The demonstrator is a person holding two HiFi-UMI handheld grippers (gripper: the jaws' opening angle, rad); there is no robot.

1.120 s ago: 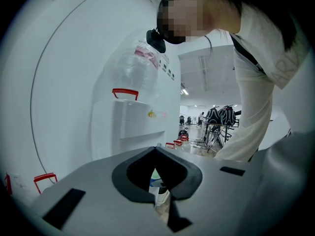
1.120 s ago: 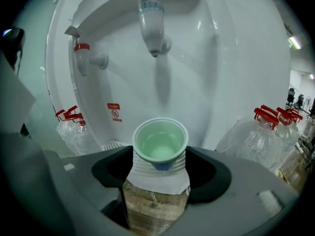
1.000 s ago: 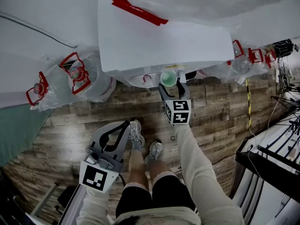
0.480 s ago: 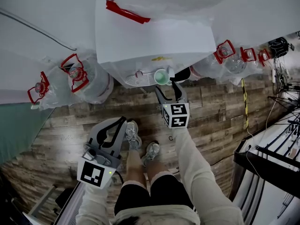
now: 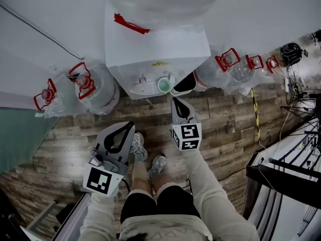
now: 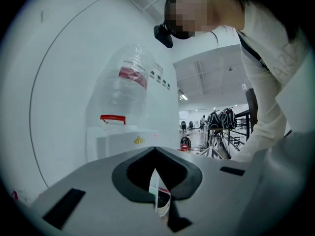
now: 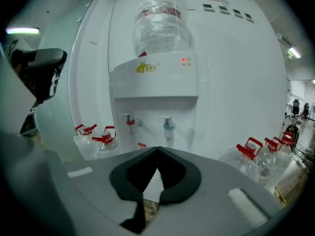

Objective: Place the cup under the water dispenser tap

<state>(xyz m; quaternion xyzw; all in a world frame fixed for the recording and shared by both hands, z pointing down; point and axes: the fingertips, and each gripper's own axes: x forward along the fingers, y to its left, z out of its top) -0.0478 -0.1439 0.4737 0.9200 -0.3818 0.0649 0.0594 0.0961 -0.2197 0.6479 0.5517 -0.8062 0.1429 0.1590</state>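
Observation:
A green-rimmed cup [image 5: 164, 85] stands on the white water dispenser's [image 5: 155, 44] drip tray [image 5: 143, 88], below its front. My right gripper [image 5: 178, 102] hangs a short way back from the cup, shut and empty; in the right gripper view its jaws [image 7: 157, 149] meet below the red tap [image 7: 129, 122] and blue tap [image 7: 168, 124], and they hide the cup. Over the floor at lower left, my left gripper [image 5: 131, 128] is shut with nothing in it. Its own view looks past the closed tips [image 6: 155, 149] at the dispenser [image 6: 123, 141] from the side.
Bagged water bottles with red handles lie left [image 5: 83, 82] and right [image 5: 228, 62] of the dispenser on the wood floor. A big bottle [image 7: 161, 26] tops the dispenser. A black rack [image 5: 286, 169] stands at the right. The person's shoes [image 5: 138, 144] are between the grippers.
The right gripper, open around the cup a second ago, has let go, drawn back and up, and shut. The cup stays on the tray. The left gripper rose a little.

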